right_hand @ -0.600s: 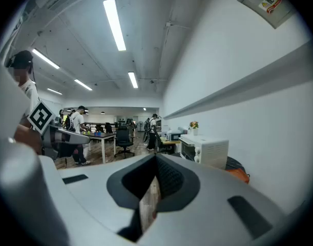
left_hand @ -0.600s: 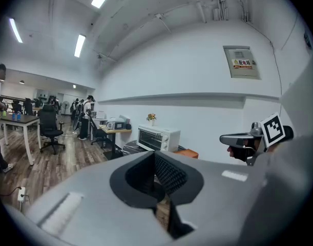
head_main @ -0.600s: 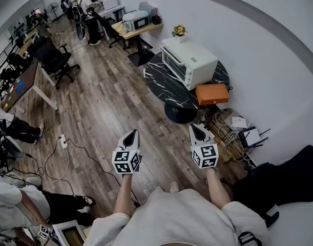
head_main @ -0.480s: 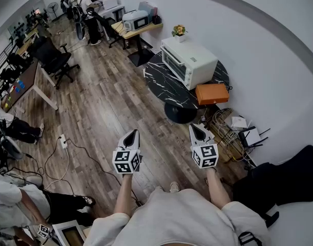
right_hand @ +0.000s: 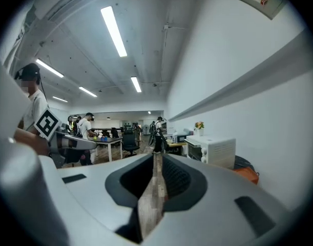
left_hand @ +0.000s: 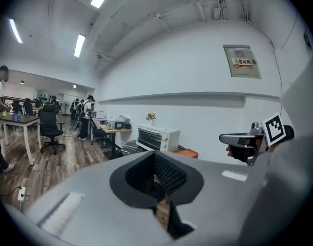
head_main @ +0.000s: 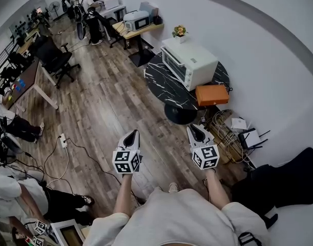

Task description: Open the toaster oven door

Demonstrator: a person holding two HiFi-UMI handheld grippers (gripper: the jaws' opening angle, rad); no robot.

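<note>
We are in an open-plan office. Beyond the round black table [head_main: 161, 86] we see desks [head_main: 25, 78], rolling office chairs [head_main: 53, 59] and people [head_main: 87, 6] at work on a wood-plank floor [head_main: 105, 111]. Strip lights [right_hand: 113, 31] run overhead, and a tangle of cables [head_main: 225, 129] lies beside the table.
</note>
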